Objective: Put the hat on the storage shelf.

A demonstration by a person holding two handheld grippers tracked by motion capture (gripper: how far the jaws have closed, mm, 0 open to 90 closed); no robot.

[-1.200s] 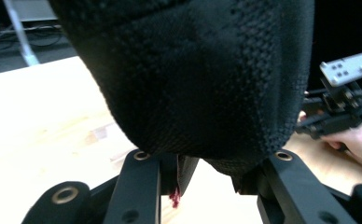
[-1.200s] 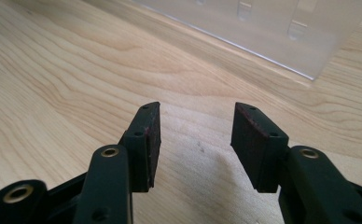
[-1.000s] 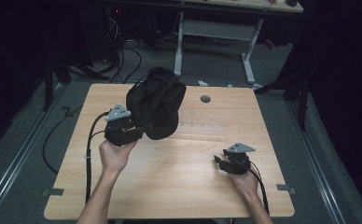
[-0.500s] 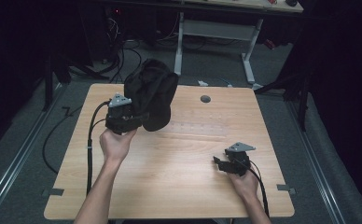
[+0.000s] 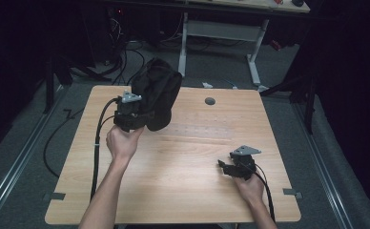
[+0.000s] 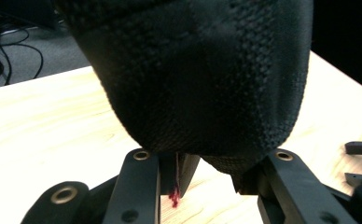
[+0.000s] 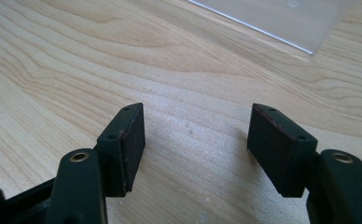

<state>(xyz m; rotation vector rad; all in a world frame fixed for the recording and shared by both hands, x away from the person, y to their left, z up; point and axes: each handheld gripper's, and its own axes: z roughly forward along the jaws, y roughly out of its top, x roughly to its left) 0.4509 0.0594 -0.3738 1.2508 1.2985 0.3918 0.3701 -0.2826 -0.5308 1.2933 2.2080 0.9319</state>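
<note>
Left gripper (image 5: 140,114) is pinching the black knit cloth (image 5: 157,98), probably a hat, and has carried it toward the table's (image 5: 183,191) far-left corner. Right gripper (image 5: 228,168) just spread its jaws, nothing between them, so it's let go.

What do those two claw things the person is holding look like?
Both are black. The left claw and right claw each carry a grey three-cornered plate on top and trail a black cable. Each has two flat black pads on arms with round metal-ringed holes. The person's forearms are bare, with no sleeves.
</note>
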